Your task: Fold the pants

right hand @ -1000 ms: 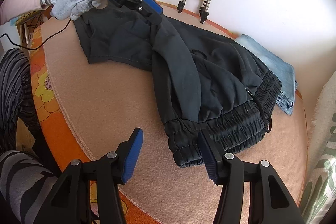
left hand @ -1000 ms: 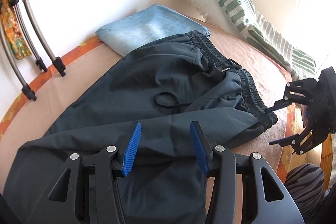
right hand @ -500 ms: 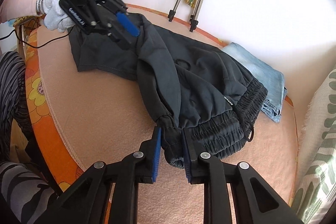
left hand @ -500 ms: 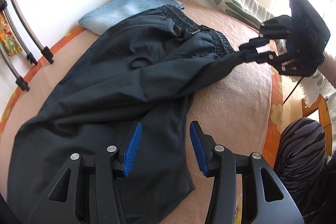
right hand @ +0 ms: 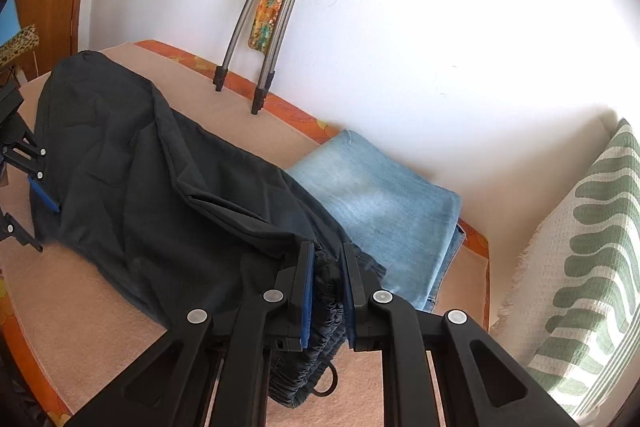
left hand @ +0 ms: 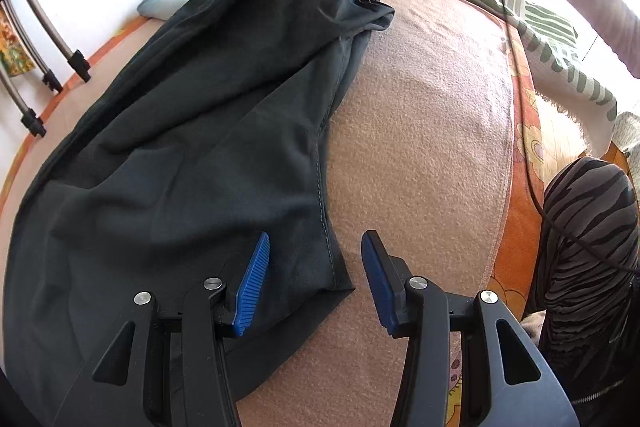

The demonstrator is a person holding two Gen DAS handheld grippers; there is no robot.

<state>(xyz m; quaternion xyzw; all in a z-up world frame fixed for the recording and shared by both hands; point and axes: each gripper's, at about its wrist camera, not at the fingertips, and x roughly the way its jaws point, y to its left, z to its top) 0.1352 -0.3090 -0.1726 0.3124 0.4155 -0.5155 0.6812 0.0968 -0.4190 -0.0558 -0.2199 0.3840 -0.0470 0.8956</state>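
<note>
My right gripper (right hand: 326, 291) clamped the pants (left hand: 192, 131) by the waistband, lifted far; legs stretched toward my left gripper (left hand: 312, 283), jaws wide.

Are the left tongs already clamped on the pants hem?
No: the left tongs stand open, their blue pads apart over the hem corner of the dark pants, gripping nothing.
</note>
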